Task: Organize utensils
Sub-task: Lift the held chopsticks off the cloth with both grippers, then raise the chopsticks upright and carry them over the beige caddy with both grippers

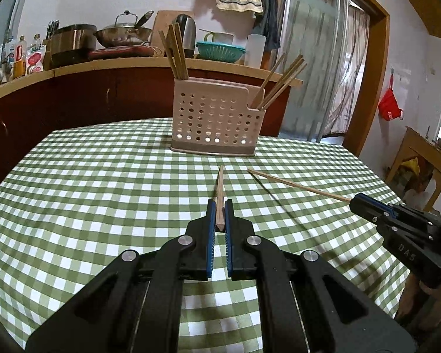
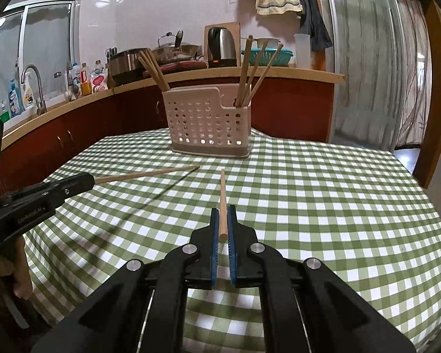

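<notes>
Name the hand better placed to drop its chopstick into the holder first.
Neither clearly. Left gripper and right gripper each clamp a chopstick, aimed at the holder from similar range.

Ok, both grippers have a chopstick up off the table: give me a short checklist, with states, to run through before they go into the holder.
1. Left gripper shut on its darker chopstick: ok.
2. Right gripper shut on its paler chopstick: ok.
3. Both sticks gripped near one end, long part pointing at the holder: ok.
4. Holder upright on the checked tablecloth, nothing lying between it and the grippers: ok.
5. Room in the end compartments, which already hold chopsticks at left and at right: cannot tell.
6. The two held sticks apart from each other: ok.
</notes>
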The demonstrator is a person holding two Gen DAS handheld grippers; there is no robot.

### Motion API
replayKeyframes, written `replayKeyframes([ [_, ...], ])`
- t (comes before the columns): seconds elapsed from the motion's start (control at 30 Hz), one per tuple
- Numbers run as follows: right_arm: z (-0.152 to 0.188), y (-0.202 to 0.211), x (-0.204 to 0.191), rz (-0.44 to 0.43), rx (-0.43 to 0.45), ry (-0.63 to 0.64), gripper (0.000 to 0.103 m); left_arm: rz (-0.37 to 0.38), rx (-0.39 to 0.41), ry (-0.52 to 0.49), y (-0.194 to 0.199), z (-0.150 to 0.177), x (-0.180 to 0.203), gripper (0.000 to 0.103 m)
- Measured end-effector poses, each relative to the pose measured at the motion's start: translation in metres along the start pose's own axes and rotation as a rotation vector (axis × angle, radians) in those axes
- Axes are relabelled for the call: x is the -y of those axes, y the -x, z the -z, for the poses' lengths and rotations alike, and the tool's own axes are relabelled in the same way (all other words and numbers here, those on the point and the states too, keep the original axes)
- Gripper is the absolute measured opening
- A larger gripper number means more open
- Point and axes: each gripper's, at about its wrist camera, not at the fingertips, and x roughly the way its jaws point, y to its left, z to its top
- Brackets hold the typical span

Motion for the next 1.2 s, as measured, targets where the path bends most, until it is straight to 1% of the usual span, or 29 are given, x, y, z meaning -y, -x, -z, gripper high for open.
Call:
replayKeyframes([
  [0.27,-0.015,0.014,-0.002,0.005,0.052,0.009,0.006,-0.013,0.057,-0.012,0.015,-0.013,0.000,0.006],
  [0.7,-0.031,0.033,-0.003,0.015,0.117,0.003,0.006,-0.023,0.117,0.000,0.037,-0.029,-0.008,0.006],
  [1.03,-0.049,0.047,0.000,0.018,0.165,-0.005,0.006,-0.007,0.160,0.008,0.055,-0.045,-0.011,0.006],
  [1.2,-0.059,0.051,0.001,0.020,0.169,-0.005,0.006,0.006,0.173,0.029,0.064,-0.056,-0.016,0.006],
])
